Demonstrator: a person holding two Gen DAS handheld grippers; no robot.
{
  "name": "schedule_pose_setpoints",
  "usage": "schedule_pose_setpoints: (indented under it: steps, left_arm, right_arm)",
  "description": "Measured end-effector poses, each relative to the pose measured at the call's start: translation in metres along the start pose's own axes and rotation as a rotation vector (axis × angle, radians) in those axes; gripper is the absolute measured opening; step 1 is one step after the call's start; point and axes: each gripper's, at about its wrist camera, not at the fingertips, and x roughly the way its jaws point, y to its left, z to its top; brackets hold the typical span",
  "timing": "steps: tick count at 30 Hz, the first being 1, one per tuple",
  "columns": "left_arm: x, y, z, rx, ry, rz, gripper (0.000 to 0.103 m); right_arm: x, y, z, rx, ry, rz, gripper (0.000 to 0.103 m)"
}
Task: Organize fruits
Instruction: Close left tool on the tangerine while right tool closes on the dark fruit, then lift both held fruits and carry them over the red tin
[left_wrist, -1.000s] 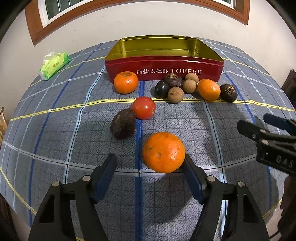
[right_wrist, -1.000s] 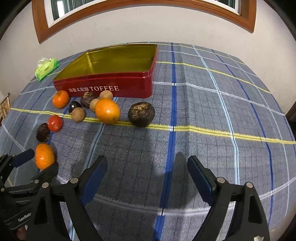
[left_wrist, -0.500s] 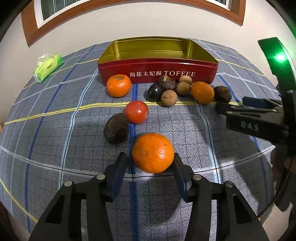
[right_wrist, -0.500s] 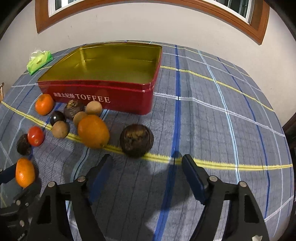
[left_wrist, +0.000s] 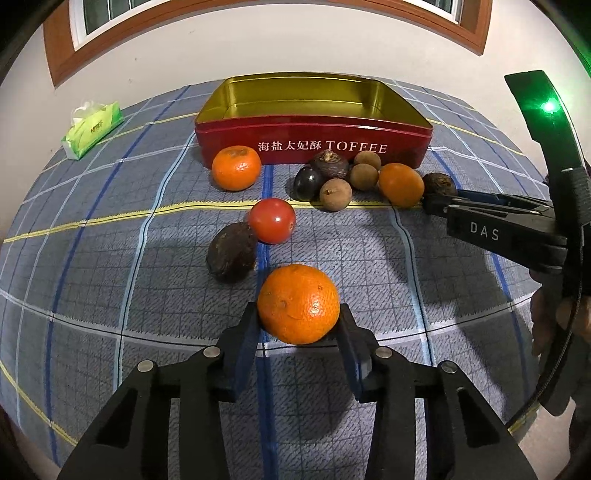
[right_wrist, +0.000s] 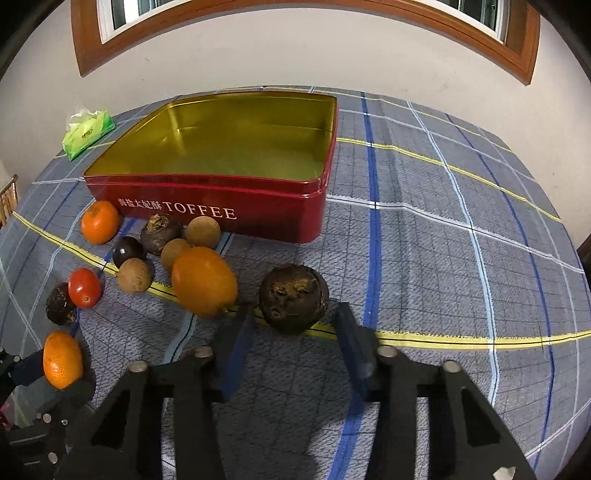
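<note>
The left gripper (left_wrist: 298, 325) is clamped on a mandarin (left_wrist: 298, 303), both pads touching its sides, at 6 o'clock of the left wrist view. At 11 o'clock of that fruit lie a dark passion fruit (left_wrist: 231, 252) and a cherry tomato (left_wrist: 272, 220), touching each other.

The right gripper (right_wrist: 293, 332) stands with its fingers (right_wrist: 236, 338) apart, flanking a dark water chestnut (right_wrist: 293, 298) that sits at 12 o'clock just beyond the tips, not gripped. An orange kumquat (right_wrist: 204, 281) lies just beside it at 9 o'clock. The red toffee tin (right_wrist: 221, 205) stands open farther back on the plaid tablecloth (right_wrist: 443, 258).
</note>
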Motion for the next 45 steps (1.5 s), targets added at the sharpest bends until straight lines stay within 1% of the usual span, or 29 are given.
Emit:
schedule_pose_setpoints:
  steps: [10, 19, 29, 37, 45]
  left_arm:
    - [-0.002, 0.003, -0.002, -0.013, 0.005, 0.013, 0.042]
    - [-0.005, 0.007, -0.001, -0.022, -0.007, 0.011, 0.042]
    - [-0.014, 0.012, 0.005, -0.032, -0.037, -0.002, 0.041]
    - [-0.02, 0.017, 0.014, -0.03, -0.062, 0.007, 0.041]
    - [-0.021, 0.031, 0.036, -0.037, -0.087, 0.034, 0.041]
  right_arm:
    - [-0.006, -0.007, -0.006, 0.019, 0.0, 0.029, 0.032]
    - [-0.014, -0.007, -0.013, 0.028, 0.01, 0.019, 0.032]
    - [-0.028, -0.004, -0.014, 0.019, 0.001, 0.007, 0.032]
    - [-0.038, 0.0, -0.011, 0.007, -0.01, 0.002, 0.032]
    - [-0.044, 0.003, -0.005, 0.002, -0.026, 0.004, 0.032]
